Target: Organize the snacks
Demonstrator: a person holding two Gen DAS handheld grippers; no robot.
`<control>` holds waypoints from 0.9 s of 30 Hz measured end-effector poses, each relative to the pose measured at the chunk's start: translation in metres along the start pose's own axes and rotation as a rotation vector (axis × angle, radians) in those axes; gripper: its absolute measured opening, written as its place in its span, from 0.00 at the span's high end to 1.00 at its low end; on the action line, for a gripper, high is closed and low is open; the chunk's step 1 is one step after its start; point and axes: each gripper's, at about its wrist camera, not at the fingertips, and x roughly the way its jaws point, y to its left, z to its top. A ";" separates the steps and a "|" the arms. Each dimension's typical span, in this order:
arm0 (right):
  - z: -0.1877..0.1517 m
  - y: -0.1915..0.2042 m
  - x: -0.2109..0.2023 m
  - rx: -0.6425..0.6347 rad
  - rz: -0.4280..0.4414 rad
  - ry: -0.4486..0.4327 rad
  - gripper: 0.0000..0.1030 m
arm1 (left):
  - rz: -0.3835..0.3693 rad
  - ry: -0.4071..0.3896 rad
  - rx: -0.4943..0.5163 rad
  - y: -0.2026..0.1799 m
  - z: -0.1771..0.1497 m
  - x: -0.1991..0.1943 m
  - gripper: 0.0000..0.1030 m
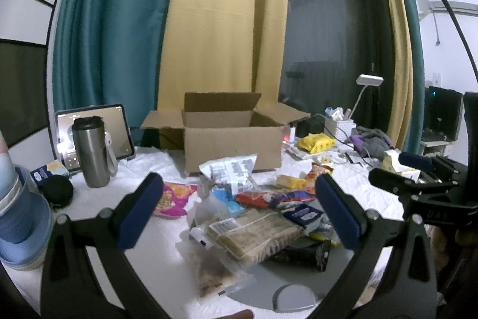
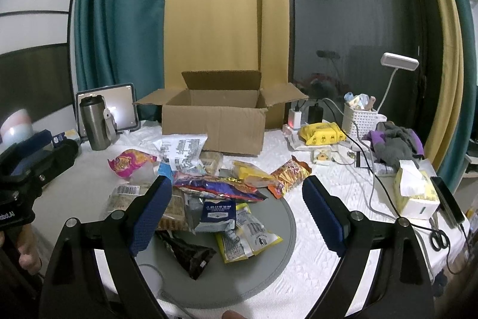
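Note:
A pile of snack packets lies on a grey round mat on the white table; it also shows in the right wrist view. An open cardboard box stands behind the pile, and the right wrist view shows the box too. My left gripper is open and empty, hovering just short of the pile. My right gripper is open and empty above the pile. A pink packet and an orange packet lie at the pile's edges.
A steel tumbler and a tablet stand at the left. At the right are a yellow wipes pack, a white basket, a lamp, cables, a tissue box, scissors. Stacked bowls are far left.

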 end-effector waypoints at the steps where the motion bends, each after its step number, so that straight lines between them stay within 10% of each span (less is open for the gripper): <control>1: 0.000 0.000 0.000 0.001 -0.001 0.001 0.11 | 0.000 0.001 0.001 0.000 0.000 0.000 0.01; 27: -0.003 -0.002 0.002 0.007 -0.004 0.014 0.11 | -0.016 0.020 0.012 -0.009 -0.008 0.002 0.01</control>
